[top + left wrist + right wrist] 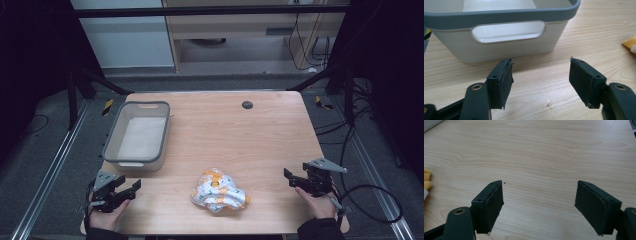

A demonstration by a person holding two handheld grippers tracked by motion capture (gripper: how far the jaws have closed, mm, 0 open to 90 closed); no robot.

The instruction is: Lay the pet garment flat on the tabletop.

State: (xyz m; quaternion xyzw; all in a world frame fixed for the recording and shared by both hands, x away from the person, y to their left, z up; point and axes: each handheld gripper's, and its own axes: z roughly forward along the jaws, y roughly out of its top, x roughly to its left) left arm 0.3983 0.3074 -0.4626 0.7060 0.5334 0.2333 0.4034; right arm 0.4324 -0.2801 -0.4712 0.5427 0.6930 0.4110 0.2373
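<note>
A crumpled white cloth (219,192) with orange and green print lies near the table's front edge, in the middle. A grey-rimmed white bin (137,134) stands at the left, and nothing lies inside it. My left gripper (134,186) rests low at the front left, open, with bare wood between its jaws; in the left gripper view the bin's handle wall (506,31) is just ahead of it. My right gripper (289,175) sits at the front right, open, nothing between its jaws. An orange corner of the cloth (427,180) edges into the right gripper view.
The wooden table (235,135) has a small dark round cap (247,104) near its far edge. Black cables (372,200) trail on the floor at the right. Metal rails run along both sides of the table.
</note>
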